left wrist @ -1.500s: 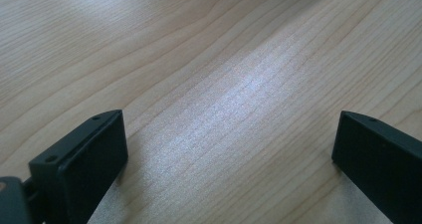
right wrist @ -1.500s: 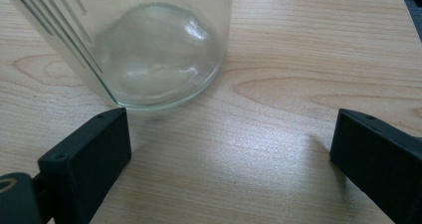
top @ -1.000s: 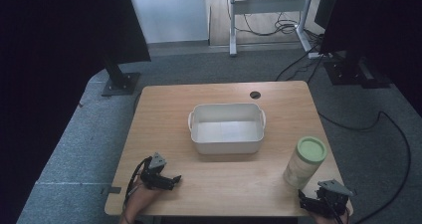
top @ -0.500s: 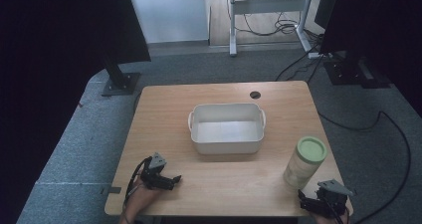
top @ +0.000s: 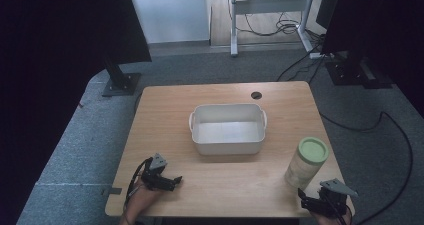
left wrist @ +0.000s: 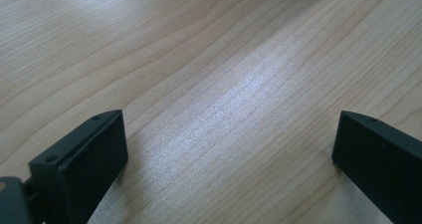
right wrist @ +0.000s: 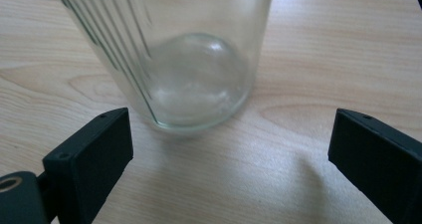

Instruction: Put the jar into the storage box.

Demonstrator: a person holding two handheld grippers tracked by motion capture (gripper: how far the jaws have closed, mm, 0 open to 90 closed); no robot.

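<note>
A clear ribbed glass jar (top: 305, 163) with a pale green lid stands upright near the table's right front corner. Its base (right wrist: 191, 69) is just beyond my right gripper (right wrist: 231, 149), whose jaws stand wide open and apart from the glass. In the high view that right gripper (top: 312, 203) rests at the front edge, just in front of the jar. My left gripper (top: 170, 181) lies at the front left, open, with bare wood (left wrist: 229, 129) between its jaws. A white rectangular tub (top: 228, 129) sits empty at the table's middle.
The wooden table (top: 165, 110) has a round cable hole (top: 256, 95) at its back right. Black stands and cables lie on the grey floor around it. Bare wood stretches between the two grippers along the front.
The right gripper has shifted very slightly near the front edge. The left gripper, jar and tub stay where they were.
</note>
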